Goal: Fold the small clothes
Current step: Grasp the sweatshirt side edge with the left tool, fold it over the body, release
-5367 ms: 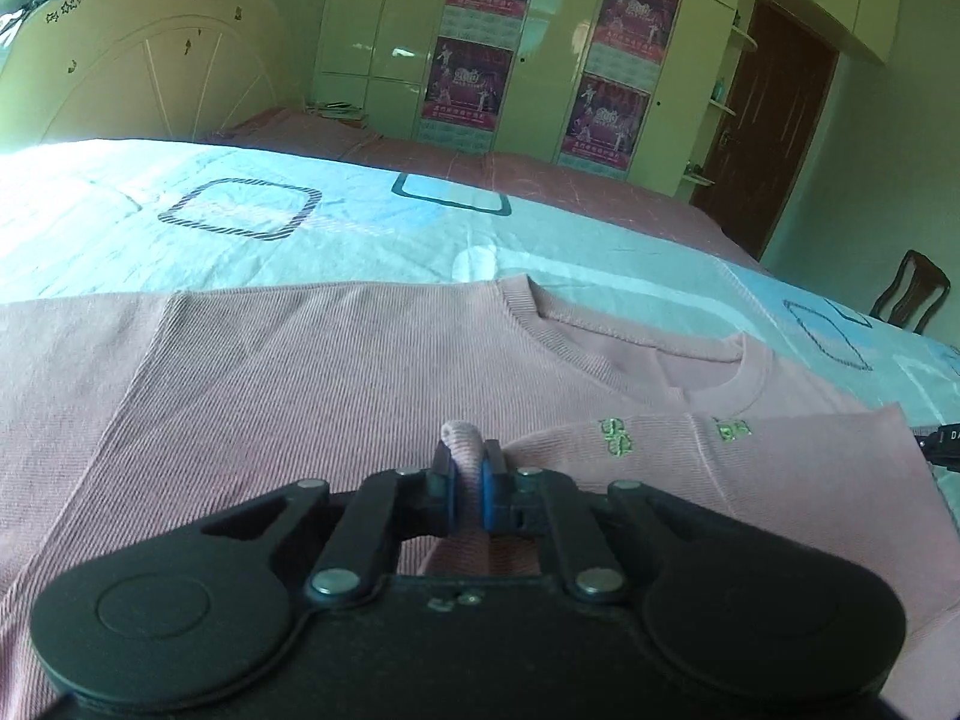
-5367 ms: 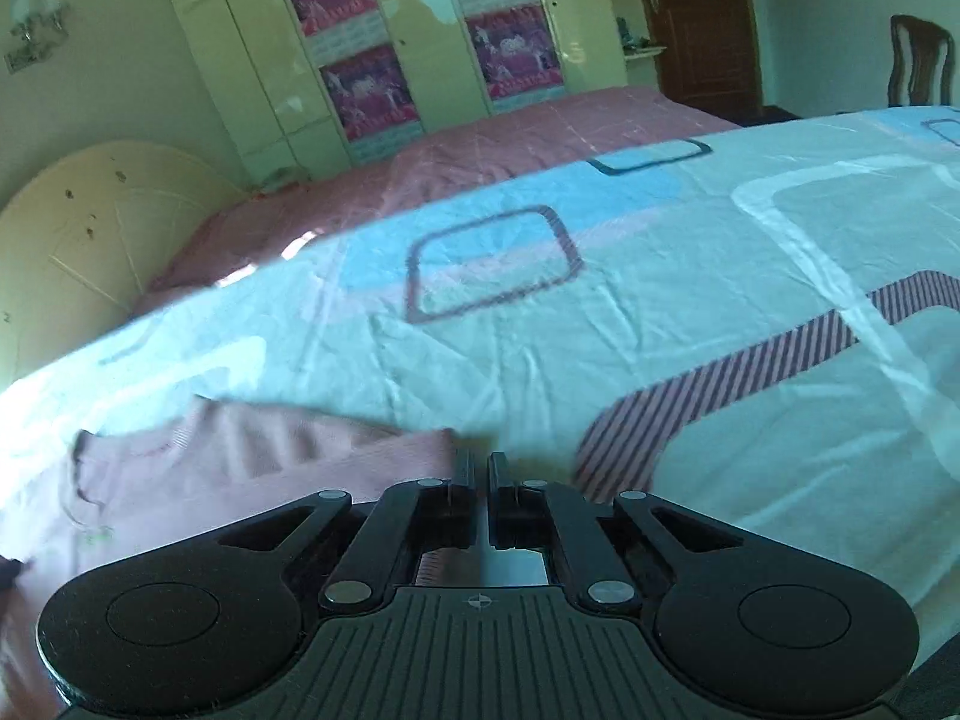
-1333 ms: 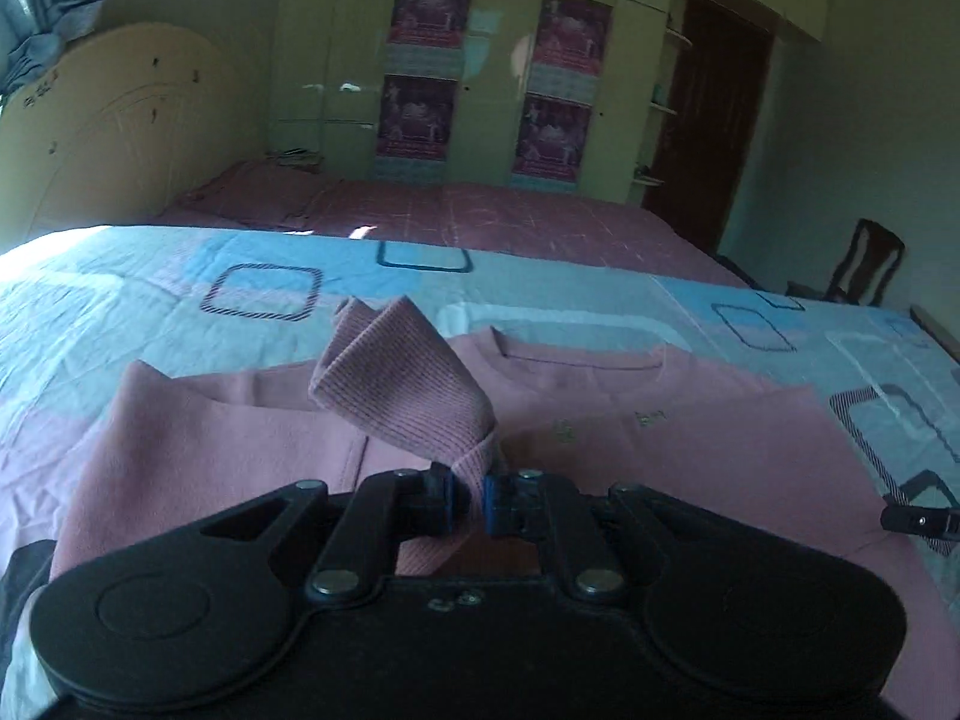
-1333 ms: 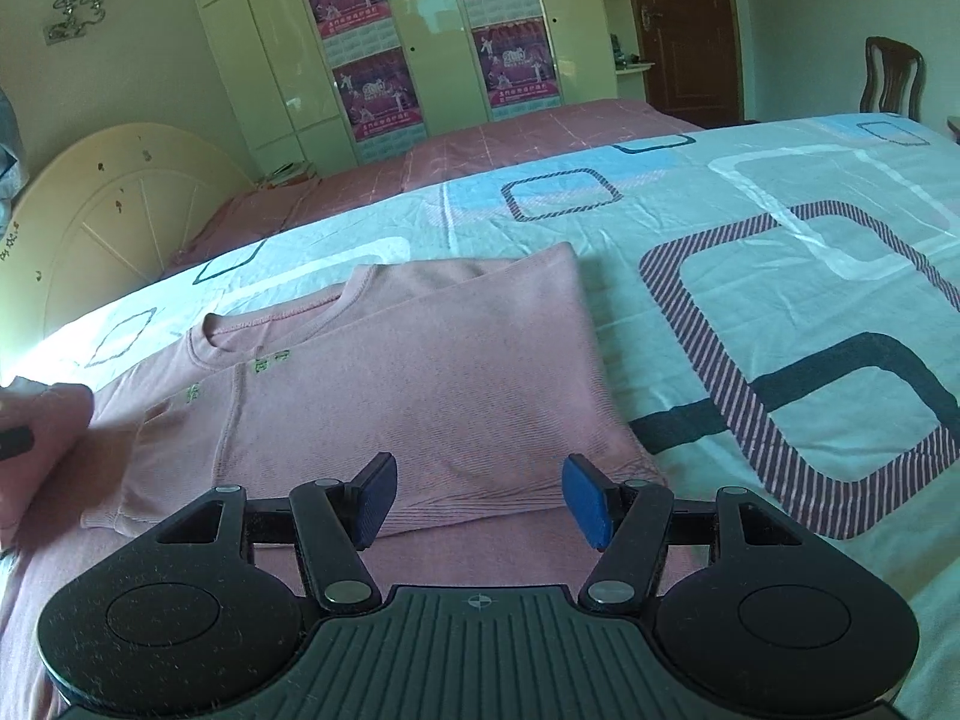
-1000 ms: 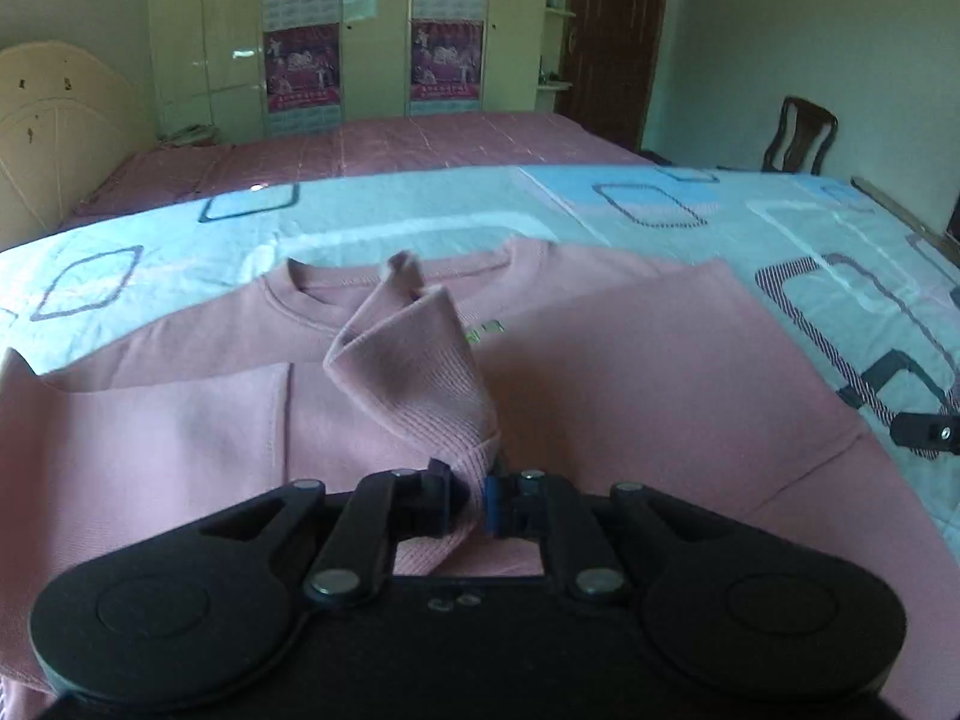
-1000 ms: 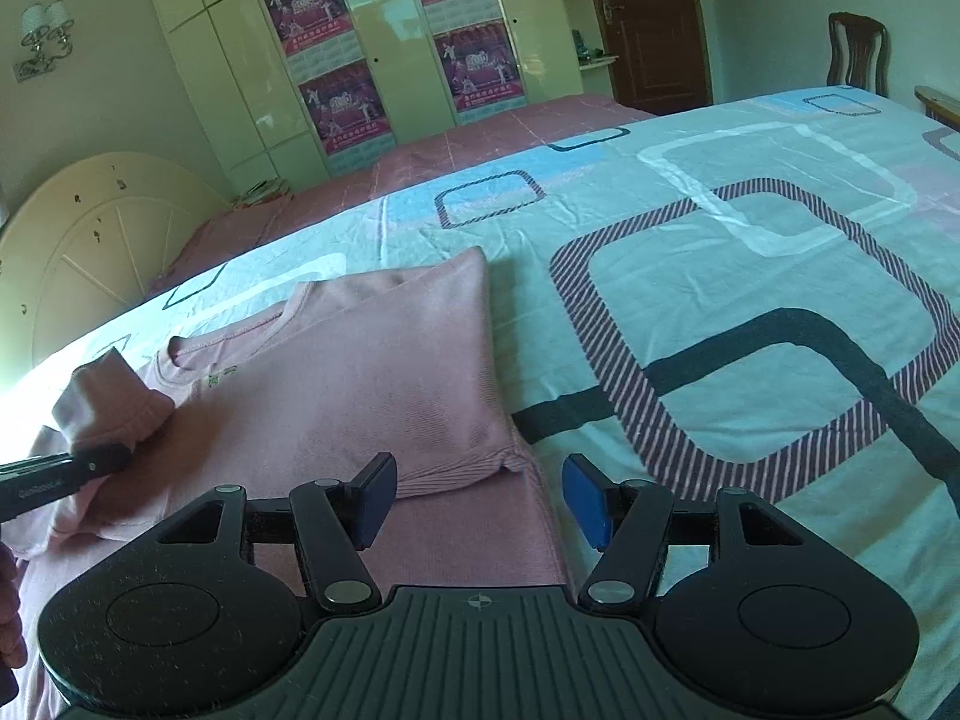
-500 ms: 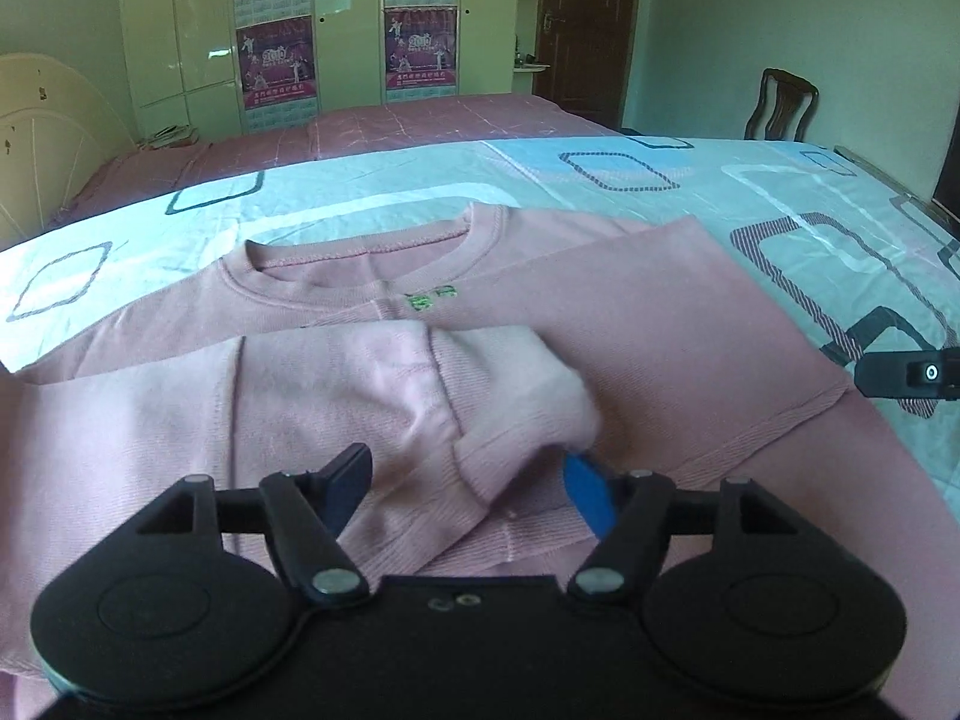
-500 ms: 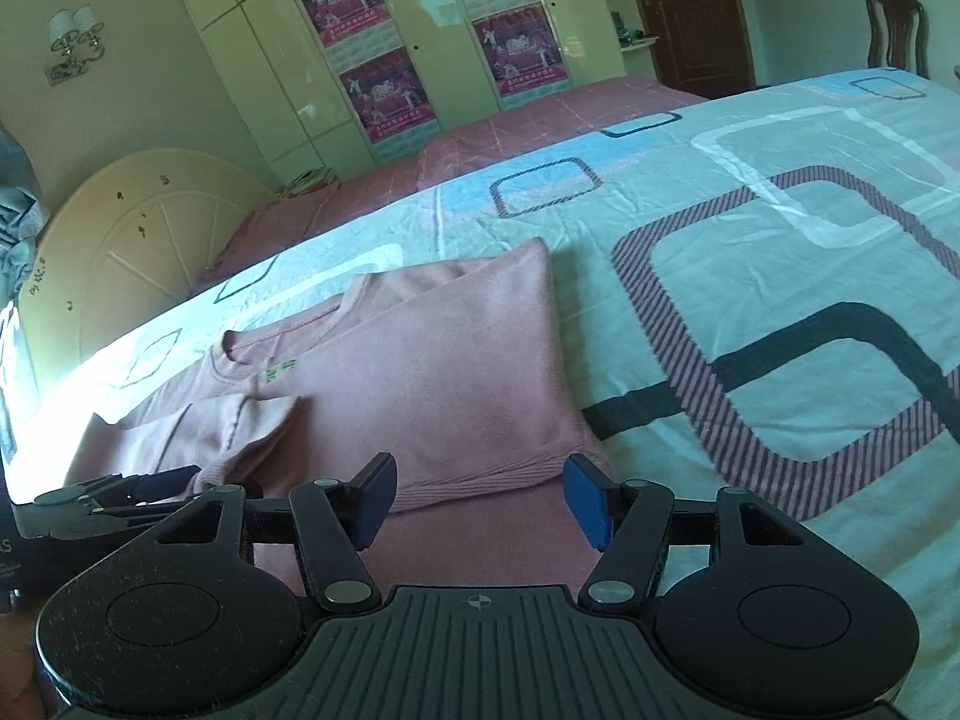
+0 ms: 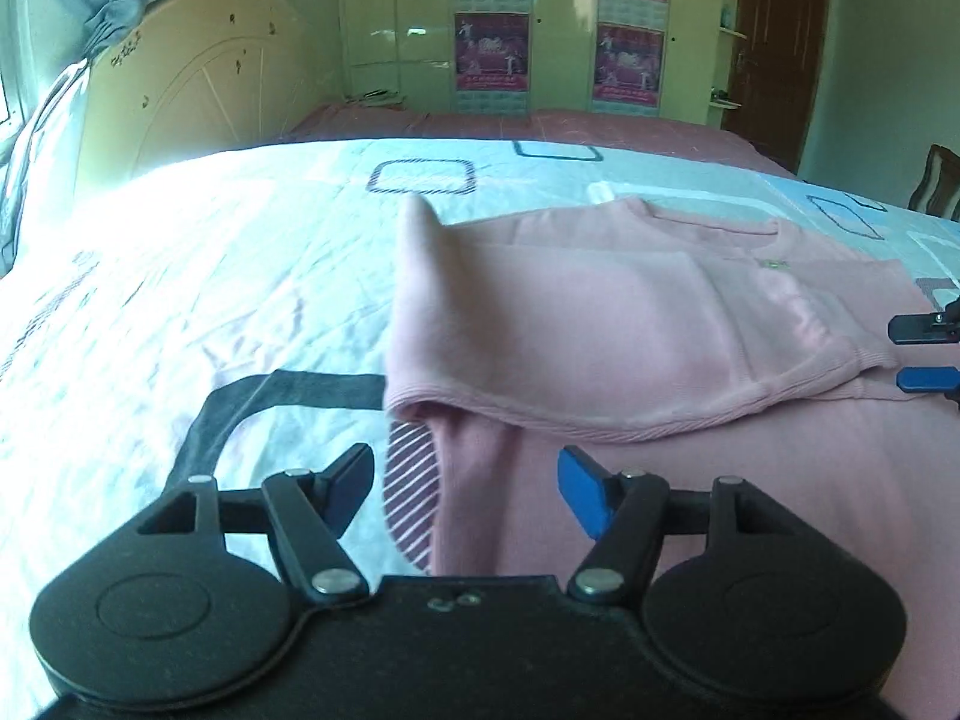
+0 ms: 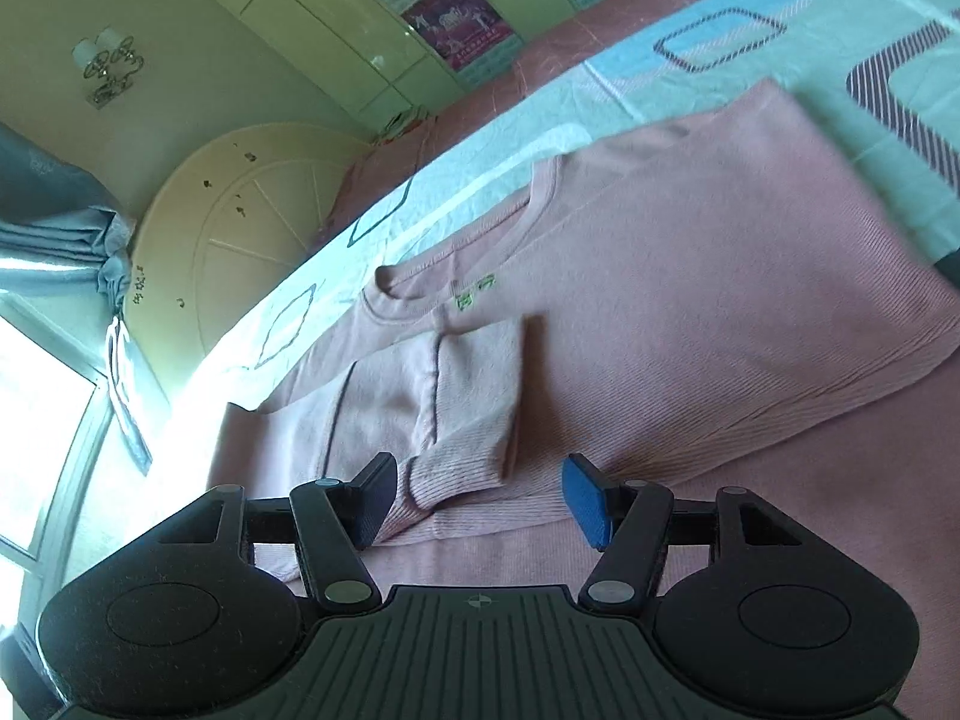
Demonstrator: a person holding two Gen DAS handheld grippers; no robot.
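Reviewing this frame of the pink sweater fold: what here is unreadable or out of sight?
- Green lettering below the collar of the pink sweater: too small and blurred in both views.
- Sweater's lower hem: left wrist view, hidden behind the left gripper body and cut off by the bottom edge.
- Right gripper: in the left wrist view only its fingers show; the right edge cuts off the rest.
- Posters on the wardrobe: print too small.

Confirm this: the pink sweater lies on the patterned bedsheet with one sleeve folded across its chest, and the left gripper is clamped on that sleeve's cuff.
Not clamped. In the left wrist view the left gripper stands open with nothing pinched, its jaws closing a little. The rest holds: the pink sweater lies on the bedsheet, its sleeve folded across the chest.
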